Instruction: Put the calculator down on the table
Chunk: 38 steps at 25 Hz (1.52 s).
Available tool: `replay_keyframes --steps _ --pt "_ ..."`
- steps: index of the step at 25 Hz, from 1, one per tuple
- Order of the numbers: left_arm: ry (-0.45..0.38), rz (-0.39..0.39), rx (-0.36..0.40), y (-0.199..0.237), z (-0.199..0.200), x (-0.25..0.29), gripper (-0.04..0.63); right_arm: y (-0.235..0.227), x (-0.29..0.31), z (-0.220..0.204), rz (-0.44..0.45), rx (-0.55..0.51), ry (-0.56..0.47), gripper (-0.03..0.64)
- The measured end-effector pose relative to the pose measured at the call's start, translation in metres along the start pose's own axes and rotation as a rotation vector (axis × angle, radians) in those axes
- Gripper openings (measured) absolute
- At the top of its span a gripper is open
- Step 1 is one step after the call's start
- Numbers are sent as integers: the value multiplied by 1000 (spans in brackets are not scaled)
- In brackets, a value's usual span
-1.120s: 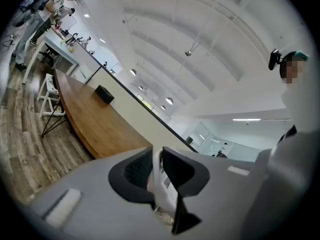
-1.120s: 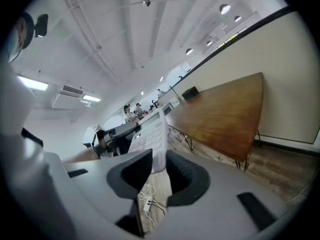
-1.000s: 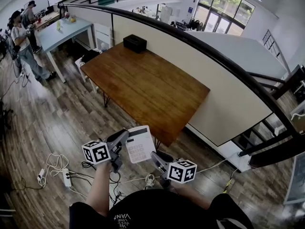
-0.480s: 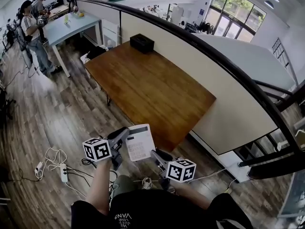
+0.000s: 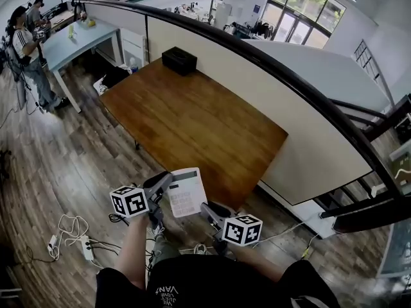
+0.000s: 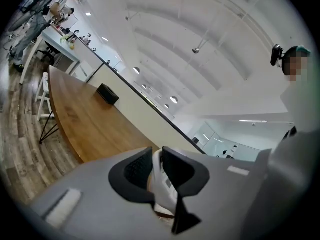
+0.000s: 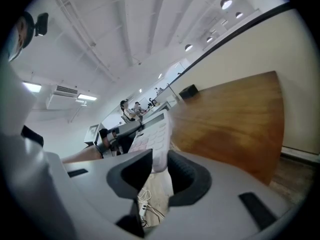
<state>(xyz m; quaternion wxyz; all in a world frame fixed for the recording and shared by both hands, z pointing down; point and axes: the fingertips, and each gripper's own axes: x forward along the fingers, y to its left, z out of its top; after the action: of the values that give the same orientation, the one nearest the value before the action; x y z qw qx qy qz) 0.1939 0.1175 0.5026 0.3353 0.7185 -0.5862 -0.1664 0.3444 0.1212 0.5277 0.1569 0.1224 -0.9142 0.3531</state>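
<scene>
Left tool [image 5: 166, 183] clamps the calculator [image 5: 186, 192] by its left edge; right tool [image 5: 207, 209] pinches its near right corner. Calculator is airborne, keys up, at the table [image 5: 192, 120] near edge.

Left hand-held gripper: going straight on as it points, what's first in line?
The left hand-held gripper clamps the calculator; beyond it, probably the wooden table's near end, depth unclear.

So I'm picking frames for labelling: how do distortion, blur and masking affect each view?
Head view: fisheye bows the railing, otherwise sharp and evenly lit. Left gripper view: dark round vignette, close calculator soft, mosaic patch at right. Right gripper view: same vignette, table edge curved.
</scene>
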Motion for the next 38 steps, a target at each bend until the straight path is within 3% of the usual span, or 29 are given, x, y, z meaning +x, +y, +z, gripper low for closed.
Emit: replay_keyframes --steps 17,23,38 --pt "122 -95 46 119 115 2 69 38 153 45 -125 76 -99 89" --pt "153 -119 57 146 136 -2 69 49 188 50 -149 99 -118 89" --pt "113 -76 12 217 181 17 69 33 265 85 -124 95 -53 89"
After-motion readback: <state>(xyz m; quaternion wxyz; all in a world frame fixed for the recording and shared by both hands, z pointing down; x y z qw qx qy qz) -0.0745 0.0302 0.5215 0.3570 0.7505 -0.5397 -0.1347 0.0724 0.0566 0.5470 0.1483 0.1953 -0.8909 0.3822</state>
